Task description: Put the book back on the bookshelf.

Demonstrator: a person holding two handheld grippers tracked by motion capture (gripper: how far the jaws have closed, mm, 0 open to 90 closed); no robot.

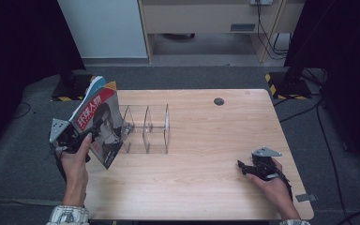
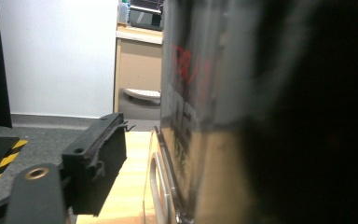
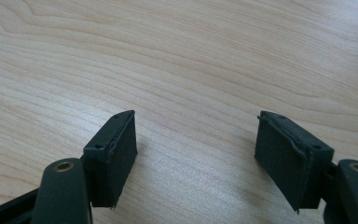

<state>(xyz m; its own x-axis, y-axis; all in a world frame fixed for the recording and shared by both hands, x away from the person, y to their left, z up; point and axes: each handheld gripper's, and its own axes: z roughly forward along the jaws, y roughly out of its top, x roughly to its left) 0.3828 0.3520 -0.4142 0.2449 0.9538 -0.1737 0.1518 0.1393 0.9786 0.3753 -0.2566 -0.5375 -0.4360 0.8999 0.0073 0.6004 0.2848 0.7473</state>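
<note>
A magazine (image 1: 98,123) with a red-and-white cover stands tilted at the left end of a clear acrylic rack (image 1: 154,129) on the wooden table (image 1: 206,154). My left gripper (image 1: 87,139) is at the magazine's lower left edge, held in a hand. In the left gripper view one black pad (image 2: 103,158) stands apart from the glossy cover (image 2: 191,116), with a gap between them; the other jaw is hidden behind a dark blur. My right gripper (image 1: 242,167) rests low over the table's right front. Its jaws (image 3: 196,135) are wide apart over bare wood.
The rack has several upright clear dividers. A round cable hole (image 1: 219,101) sits at the table's far edge. A black stand base with yellow-black stripes (image 1: 283,86) stands on the floor beyond the right corner, and another (image 1: 70,89) beyond the left.
</note>
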